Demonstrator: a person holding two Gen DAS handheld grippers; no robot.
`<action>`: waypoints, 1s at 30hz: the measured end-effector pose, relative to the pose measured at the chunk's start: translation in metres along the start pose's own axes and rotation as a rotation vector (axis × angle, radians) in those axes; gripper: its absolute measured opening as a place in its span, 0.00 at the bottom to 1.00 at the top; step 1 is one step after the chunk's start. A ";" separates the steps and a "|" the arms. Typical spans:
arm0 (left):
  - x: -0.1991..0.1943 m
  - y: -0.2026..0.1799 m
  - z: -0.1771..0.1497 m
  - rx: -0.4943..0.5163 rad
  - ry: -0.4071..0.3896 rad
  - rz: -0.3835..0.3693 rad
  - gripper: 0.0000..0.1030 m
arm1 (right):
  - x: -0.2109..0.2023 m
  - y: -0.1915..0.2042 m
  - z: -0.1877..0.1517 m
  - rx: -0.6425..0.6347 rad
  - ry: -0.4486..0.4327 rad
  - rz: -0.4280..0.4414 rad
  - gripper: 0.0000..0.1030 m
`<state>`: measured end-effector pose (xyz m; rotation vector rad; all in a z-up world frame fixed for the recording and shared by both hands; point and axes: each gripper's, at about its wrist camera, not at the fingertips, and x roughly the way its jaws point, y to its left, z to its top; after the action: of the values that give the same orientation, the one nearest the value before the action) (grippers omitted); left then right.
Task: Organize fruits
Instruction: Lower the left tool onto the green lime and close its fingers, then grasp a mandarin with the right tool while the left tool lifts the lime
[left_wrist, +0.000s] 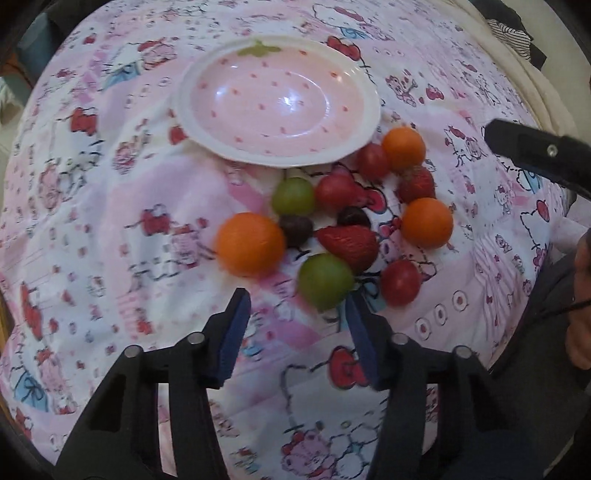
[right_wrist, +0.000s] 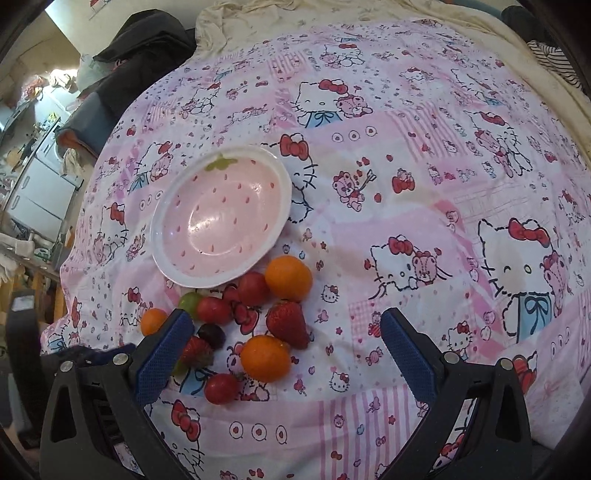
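A pink strawberry-pattern bowl (left_wrist: 277, 99) (right_wrist: 221, 216) sits empty on the Hello Kitty cloth. In front of it lies a cluster of fruit: oranges (left_wrist: 250, 243) (right_wrist: 288, 277), green grapes (left_wrist: 325, 280), red tomatoes (left_wrist: 400, 281) (right_wrist: 221, 388), strawberries (left_wrist: 349, 245) (right_wrist: 289, 324) and dark grapes (left_wrist: 295, 229). My left gripper (left_wrist: 295, 306) is open and empty, just short of the nearest green grape. My right gripper (right_wrist: 284, 325) is open and empty, above the cluster's right side. One of its fingers (left_wrist: 532, 151) shows in the left wrist view.
The pink patterned cloth (right_wrist: 406, 221) covers a bed-like surface. A cream blanket (right_wrist: 295, 14) and dark clothing (right_wrist: 147, 44) lie at the far edge. White furniture (right_wrist: 37, 184) stands beyond the left edge.
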<state>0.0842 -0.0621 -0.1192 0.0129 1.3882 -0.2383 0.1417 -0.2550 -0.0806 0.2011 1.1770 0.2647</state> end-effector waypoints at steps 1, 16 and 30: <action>0.003 -0.001 0.002 -0.003 0.000 0.000 0.47 | -0.001 0.001 0.001 -0.002 -0.008 0.001 1.00; 0.011 -0.005 0.011 -0.017 -0.006 -0.076 0.26 | 0.000 -0.005 0.003 0.010 -0.010 -0.024 1.00; -0.058 0.047 0.007 -0.090 -0.172 0.021 0.26 | 0.051 -0.018 -0.020 0.116 0.303 0.115 0.58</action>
<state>0.0901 -0.0084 -0.0676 -0.0669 1.2256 -0.1555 0.1434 -0.2561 -0.1383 0.3395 1.4853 0.3360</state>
